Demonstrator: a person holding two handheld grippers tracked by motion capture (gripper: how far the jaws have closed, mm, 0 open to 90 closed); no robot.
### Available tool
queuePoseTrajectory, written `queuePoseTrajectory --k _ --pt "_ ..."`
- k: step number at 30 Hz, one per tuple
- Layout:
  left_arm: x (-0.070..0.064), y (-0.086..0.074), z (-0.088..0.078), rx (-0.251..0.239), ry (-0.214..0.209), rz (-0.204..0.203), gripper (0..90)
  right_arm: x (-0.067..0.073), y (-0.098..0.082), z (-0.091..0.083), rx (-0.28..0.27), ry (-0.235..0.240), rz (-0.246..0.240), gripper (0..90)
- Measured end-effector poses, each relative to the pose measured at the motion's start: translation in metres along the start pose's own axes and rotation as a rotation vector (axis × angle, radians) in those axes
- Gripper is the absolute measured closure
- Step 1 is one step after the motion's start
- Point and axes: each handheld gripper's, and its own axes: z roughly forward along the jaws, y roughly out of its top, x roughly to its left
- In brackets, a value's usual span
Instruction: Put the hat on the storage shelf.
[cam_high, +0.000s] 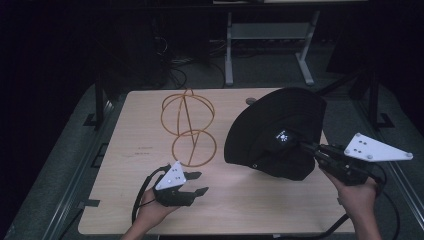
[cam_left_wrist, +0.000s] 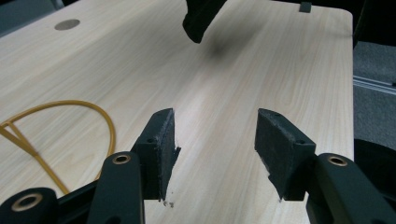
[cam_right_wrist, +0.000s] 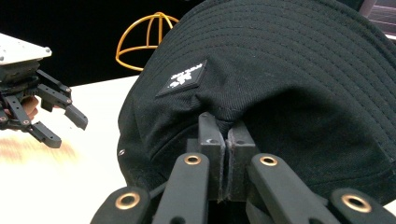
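Black fabric is the thing to manage here, and the work looks like getting a bucket hat onto a wire stand. Going left to right in the high view: the left gripper (cam_high: 197, 183) sits low at about seven o'clock on the wooden table (cam_high: 130, 200), its jaws standing apart with nothing between them, as the left gripper view confirms with bare wood between the pads (cam_left_wrist: 164, 144). At about eleven o'clock stands the gold wire hat stand (cam_high: 188, 127), a dome of hoops on a round base ring, untouched. To its right, at about three o'clock, the black bucket hat (cam_high: 272, 132) hangs tilted, its lower brim just off or barely on the table; I cannot tell which. The right gripper (cam_high: 306, 146) has its jaws pinched tight on the hat's fabric near the small white label (cam_right_wrist: 182, 78). To do this well, I judge the right hand should keep its pinch firm and carry the hat across with the opening facing down, while the free left gripper takes the opposite brim to spread it before lowering over the dome. Count: one hat, one stand, two grippers, one table.
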Motion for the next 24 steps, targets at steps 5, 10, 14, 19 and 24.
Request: queuePoseTrajectory --k 5,10,14,19,24 --pt "0.000 -0.003 -0.001 -0.010 0.008 0.004 45.7 0.000 0.008 0.001 -0.001 0.014 -0.007 87.8" --pt "0.000 -0.004 -0.001 -0.014 0.006 0.023 45.8 0.001 0.016 0.005 0.007 0.028 -0.011 87.8" --pt "-0.001 -0.005 0.001 -0.011 0.005 0.025 45.3 0.001 0.022 0.009 0.006 0.042 -0.014 87.8" --pt "-0.001 -0.007 0.003 -0.006 0.005 0.024 45.1 0.000 0.031 0.013 0.006 0.056 -0.016 87.8" --pt "-0.001 -0.007 0.003 -0.007 0.006 0.028 45.0 -0.001 0.039 0.016 0.002 0.072 -0.021 87.8"
